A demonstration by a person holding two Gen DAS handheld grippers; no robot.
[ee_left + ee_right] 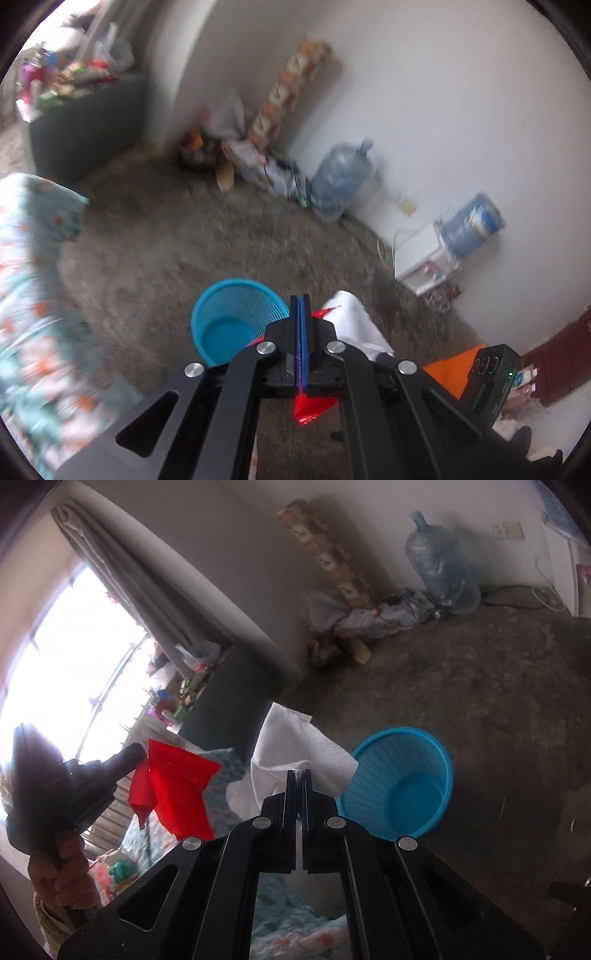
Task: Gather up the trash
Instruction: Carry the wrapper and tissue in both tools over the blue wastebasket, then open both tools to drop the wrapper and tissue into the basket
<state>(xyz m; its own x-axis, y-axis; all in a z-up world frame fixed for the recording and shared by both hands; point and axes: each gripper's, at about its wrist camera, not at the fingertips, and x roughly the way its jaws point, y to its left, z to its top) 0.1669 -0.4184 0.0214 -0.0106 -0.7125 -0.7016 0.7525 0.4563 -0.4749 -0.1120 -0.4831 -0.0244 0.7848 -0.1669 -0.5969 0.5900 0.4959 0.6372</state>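
Note:
My left gripper (301, 299) is shut on a red plastic wrapper (310, 406); the right wrist view shows the wrapper (181, 790) hanging from the left gripper (138, 755). My right gripper (300, 773) is shut on a white paper tissue (295, 738), which also shows in the left wrist view (356, 321). A blue plastic mesh wastebasket (236, 321) stands on the grey floor just ahead and below both grippers; in the right wrist view the wastebasket (402, 786) sits right of the tissue. It looks empty.
A floral bedspread (33, 295) lies at the left. A dark cabinet (85, 122) holds clutter. Bags, a patterned roll (288, 88) and a water jug (340, 177) line the wall. A white dispenser (428, 258) stands at the right.

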